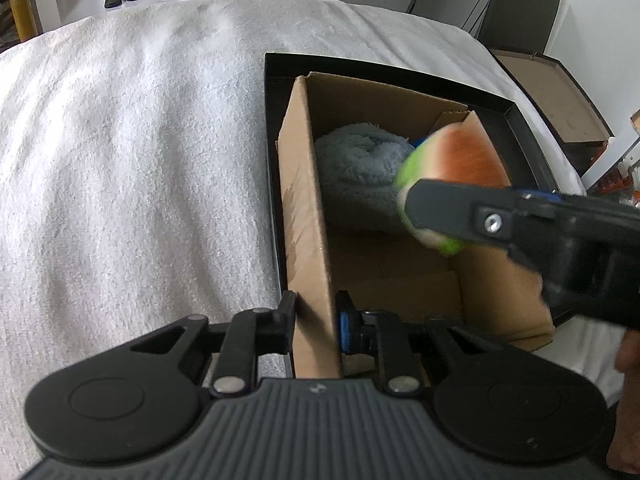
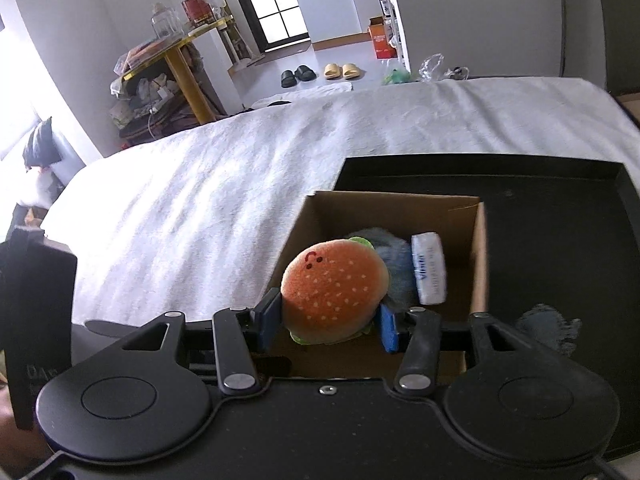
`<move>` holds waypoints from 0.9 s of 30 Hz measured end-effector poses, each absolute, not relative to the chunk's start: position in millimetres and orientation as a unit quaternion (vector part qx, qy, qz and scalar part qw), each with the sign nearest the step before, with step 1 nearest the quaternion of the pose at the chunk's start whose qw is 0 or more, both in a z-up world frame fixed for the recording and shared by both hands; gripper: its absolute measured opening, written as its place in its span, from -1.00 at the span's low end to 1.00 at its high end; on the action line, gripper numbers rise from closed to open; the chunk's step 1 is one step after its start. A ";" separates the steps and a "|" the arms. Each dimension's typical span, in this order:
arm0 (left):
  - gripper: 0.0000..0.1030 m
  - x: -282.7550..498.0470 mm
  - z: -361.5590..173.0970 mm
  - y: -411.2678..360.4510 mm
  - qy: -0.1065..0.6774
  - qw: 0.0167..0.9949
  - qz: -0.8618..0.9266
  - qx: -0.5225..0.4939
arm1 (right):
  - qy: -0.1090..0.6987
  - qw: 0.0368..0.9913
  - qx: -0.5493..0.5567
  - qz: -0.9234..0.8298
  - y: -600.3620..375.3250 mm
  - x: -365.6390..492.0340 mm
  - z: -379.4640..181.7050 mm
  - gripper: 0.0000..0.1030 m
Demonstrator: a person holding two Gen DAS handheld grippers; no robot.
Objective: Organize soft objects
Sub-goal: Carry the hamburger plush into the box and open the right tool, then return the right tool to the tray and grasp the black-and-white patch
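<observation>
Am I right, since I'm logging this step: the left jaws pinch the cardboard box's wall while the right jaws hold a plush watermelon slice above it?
Not quite. The right wrist view shows the toy in the right gripper is a plush hamburger, not a watermelon slice. The rest holds: the left gripper pinches the cardboard box wall.

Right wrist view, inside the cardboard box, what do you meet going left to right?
Burger plush held in the right gripper → blue fluffy towel → white tissue pack → box's right wall.

Left gripper (image 1: 316, 320) pitched steeply down, jaws nearly closed, pinching a cardboard wall (image 1: 308, 240). Right gripper (image 2: 327, 320) angled down, jaws part open, pads pressing a plush burger (image 2: 334, 296) from both sides. Bit of hand (image 1: 630, 354) visible behind it.
</observation>
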State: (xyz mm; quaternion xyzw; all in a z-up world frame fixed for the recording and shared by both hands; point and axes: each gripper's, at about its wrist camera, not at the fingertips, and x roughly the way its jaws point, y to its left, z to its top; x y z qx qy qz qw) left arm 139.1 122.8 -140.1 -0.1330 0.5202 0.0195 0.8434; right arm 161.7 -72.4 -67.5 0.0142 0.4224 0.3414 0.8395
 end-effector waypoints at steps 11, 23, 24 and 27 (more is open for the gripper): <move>-0.62 138.2 -136.5 121.3 0.517 0.846 0.022 -0.128 | 0.443 0.834 0.027 0.329 -80.0 159.6 -74.7 0.11; -0.48 142.4 -132.7 114.5 0.520 0.847 0.036 -0.107 | 0.434 0.847 0.010 0.308 -107.8 154.1 -68.6 0.20; -0.42 142.8 -132.3 114.0 0.520 0.847 0.036 -0.107 | 0.432 0.849 0.010 0.305 -111.1 154.3 -68.3 0.23; -0.17 144.2 -130.7 112.7 0.518 0.848 0.041 -0.106 | 0.428 0.854 0.011 0.296 -121.3 156.9 -69.2 0.24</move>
